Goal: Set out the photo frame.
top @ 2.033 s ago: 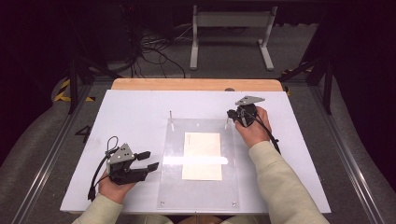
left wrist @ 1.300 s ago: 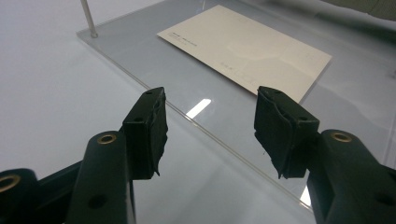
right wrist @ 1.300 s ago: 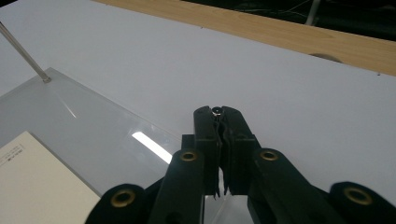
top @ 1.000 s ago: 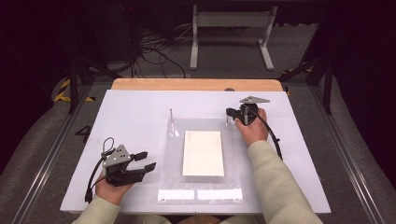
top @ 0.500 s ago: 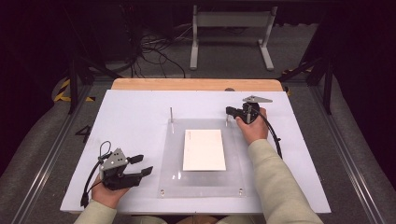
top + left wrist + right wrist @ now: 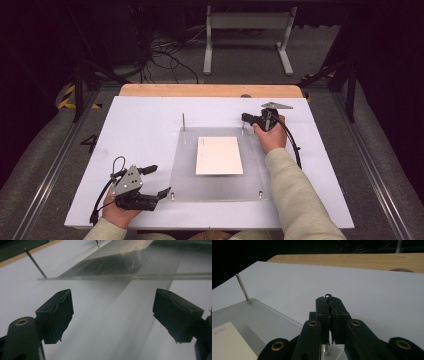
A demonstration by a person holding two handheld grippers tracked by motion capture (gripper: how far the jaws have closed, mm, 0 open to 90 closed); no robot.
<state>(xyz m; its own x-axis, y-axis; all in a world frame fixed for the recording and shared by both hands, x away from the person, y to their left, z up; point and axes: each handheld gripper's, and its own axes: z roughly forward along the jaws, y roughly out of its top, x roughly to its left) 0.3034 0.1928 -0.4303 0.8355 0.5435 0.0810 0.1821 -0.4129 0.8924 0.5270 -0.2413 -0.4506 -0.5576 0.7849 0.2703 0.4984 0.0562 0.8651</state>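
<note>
We see the counter (image 6: 140,125), a white board with a wooden strip along its far edge, standing over a grey floor with cables and a metal stand beyond it. On the middle of the counter lies a clear plate (image 6: 215,187), flat, with a white card (image 6: 219,155) resting on its centre. In the left gripper view the near edge of the clear plate (image 6: 125,277) runs across ahead of the jaws, and the bare counter (image 6: 107,327) shows between them.

Two thin metal pins rise upright at the plate's far corners. The left pin (image 6: 183,121) stands free at the far left corner; in the right gripper view this left pin (image 6: 242,288) shows off to the side, at the corner of the clear plate (image 6: 262,320), with the white card (image 6: 227,342) lower down. The right pin (image 6: 243,126) stands at the far right corner.

Our right claw (image 6: 246,118) reaches in from the right, the hand behind it and the sleeve running back to the near edge. In its own view the right claw (image 6: 331,315) is clenched on the right pin (image 6: 327,295), whose tip shows just above the pressed jaws and whose foot shows below them.

Our left claw (image 6: 159,181) rests near the counter's near left corner, just beside the plate's near left corner and not touching it. The left claw (image 6: 112,312) is released: its jaws have just been opening and stand wide apart with nothing between them.

Small screws sit at the plate's near corners.
</note>
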